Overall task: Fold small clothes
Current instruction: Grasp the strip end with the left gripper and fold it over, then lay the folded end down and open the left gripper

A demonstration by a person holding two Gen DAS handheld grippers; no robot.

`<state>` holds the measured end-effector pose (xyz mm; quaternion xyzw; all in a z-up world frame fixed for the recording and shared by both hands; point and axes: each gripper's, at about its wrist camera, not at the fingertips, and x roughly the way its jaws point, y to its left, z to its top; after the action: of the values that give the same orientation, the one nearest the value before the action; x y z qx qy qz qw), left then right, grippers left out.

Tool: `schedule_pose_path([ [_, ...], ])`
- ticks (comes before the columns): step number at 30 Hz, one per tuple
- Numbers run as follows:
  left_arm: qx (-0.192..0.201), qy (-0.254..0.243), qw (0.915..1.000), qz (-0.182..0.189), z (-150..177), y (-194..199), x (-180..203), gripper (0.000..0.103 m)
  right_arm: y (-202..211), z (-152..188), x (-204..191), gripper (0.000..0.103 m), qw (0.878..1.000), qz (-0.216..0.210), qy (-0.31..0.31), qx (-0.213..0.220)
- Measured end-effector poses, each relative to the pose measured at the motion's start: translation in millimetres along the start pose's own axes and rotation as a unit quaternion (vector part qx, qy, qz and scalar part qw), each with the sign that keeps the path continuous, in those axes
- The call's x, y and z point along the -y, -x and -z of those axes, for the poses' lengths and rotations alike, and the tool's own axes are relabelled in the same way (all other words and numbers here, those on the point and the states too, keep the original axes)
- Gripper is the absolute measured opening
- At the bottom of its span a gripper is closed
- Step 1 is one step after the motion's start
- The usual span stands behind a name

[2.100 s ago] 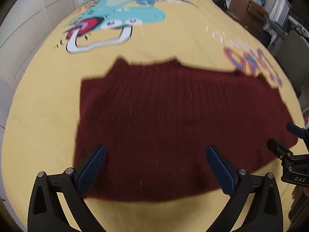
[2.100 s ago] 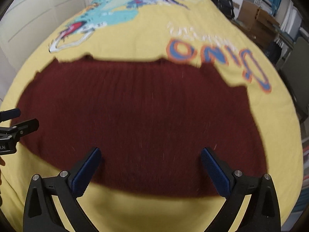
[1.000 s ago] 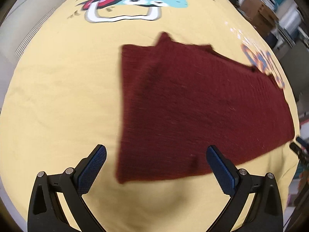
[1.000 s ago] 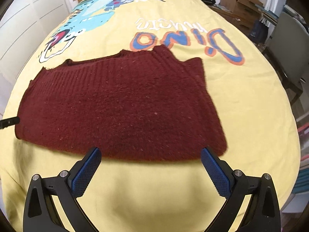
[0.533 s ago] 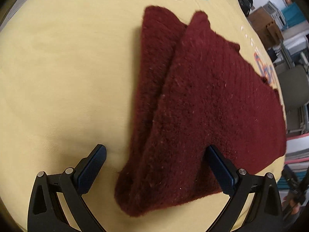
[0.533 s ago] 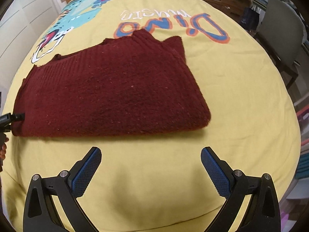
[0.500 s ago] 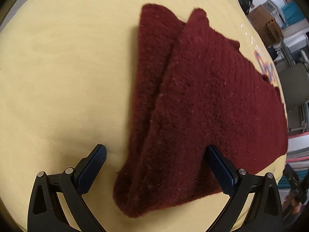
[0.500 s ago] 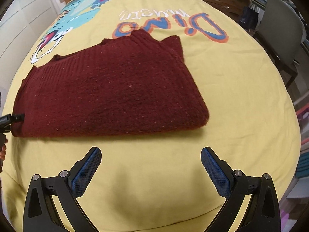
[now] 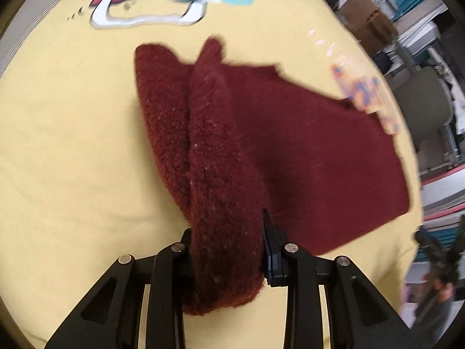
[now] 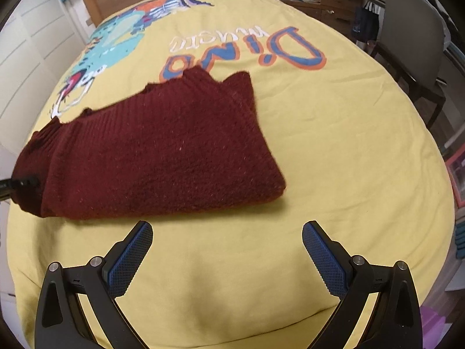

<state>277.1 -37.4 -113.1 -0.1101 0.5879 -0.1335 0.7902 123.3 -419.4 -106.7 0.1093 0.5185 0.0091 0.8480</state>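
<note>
Half a second ago my left gripper point(image 9: 229, 250) stood wide at the corner of the folded dark-red fuzzy knit sweater point(image 10: 162, 148) — now its 2 fingers pinch that bunched corner. The sweater lies on the yellow dinosaur-print bedspread point(image 10: 334, 133). My right gripper point(image 10: 226, 250) hovers level, spread wide, just short of the near edge.

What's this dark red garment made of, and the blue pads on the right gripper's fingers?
Maroon sweater: looks like thick fuzzy knit, wool or acrylic; ribbed rows and stray fibres show, matte. It bunches softly where the left gripper pinches it. Right gripper pads: blue, with a fine grid texture, likely rubber or soft plastic.
</note>
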Motion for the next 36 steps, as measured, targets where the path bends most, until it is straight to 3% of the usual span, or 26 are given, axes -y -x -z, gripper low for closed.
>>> schedule_pose_path([
  [6, 0.025, -0.033, 0.9985, 0.035, -29, 27, 81, 0.025, 18, -9, 25, 0.103, 0.999, -0.006, -0.033, 0.028],
  [9, 0.033, -0.061, 0.996, 0.056, -51, 27, 140, 0.025, 25, -10, 39, 0.103, 0.998, -0.006, -0.044, 0.036],
  [15, 0.018, -0.138, 0.989, 0.051, -72, -13, 249, 0.024, 35, -11, 76, 0.103, 0.996, 0.01, -0.073, 0.042],
  [19, -0.006, -0.173, 0.9836, 0.049, -53, -41, 289, 0.024, 36, -8, 102, 0.103, 0.994, 0.018, -0.101, 0.04],
  [24, -0.031, -0.206, 0.9782, 0.004, -27, -93, 329, 0.024, 33, 1, 123, 0.103, 0.992, 0.023, -0.117, 0.029],
  [27, -0.044, -0.221, 0.9734, -0.044, -11, -127, 342, 0.025, 28, 7, 130, 0.103, 0.992, 0.024, -0.12, 0.016],
  [29, -0.057, -0.221, 0.969, -0.094, 1, -138, 332, 0.027, 25, 10, 133, 0.103, 0.992, 0.023, -0.121, 0.012],
  [31, -0.052, -0.22, 0.9675, -0.113, 6, -144, 329, 0.034, 23, 13, 134, 0.103, 0.992, 0.02, -0.122, 0.009],
  [36, -0.054, -0.236, 0.9599, -0.142, 5, -149, 334, 0.036, 23, 14, 135, 0.103, 0.992, 0.023, -0.12, 0.007],
])
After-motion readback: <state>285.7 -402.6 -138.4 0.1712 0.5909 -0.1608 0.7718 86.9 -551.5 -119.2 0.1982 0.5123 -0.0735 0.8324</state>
